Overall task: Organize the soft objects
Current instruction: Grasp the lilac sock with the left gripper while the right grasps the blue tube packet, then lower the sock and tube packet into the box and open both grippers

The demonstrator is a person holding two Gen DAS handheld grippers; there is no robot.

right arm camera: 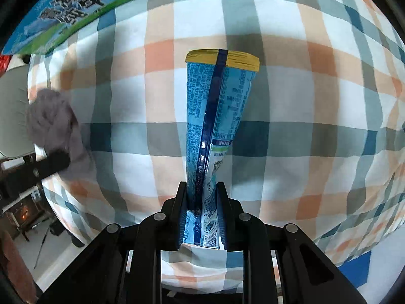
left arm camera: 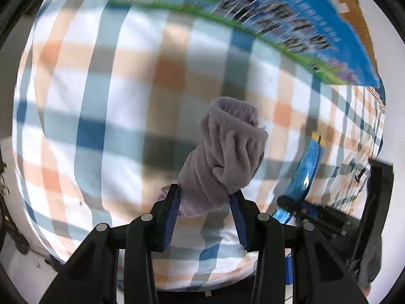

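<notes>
Left tongs (left arm camera: pixel 205 196) clenched on a rolled lilac cloth (left arm camera: pixel 224 152), held above the checked tablecloth (left arm camera: pixel 101 101). Right tongs (right arm camera: pixel 201 192) grip a blue snack packet (right arm camera: pixel 217 116) over the same tablecloth, below the blue-green carton (right arm camera: pixel 76 7).

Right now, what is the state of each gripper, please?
Left gripper: closed on the rolled lilac fleece cloth.
Right gripper: closed on the blue snack packet with a yellow end seal.
</notes>
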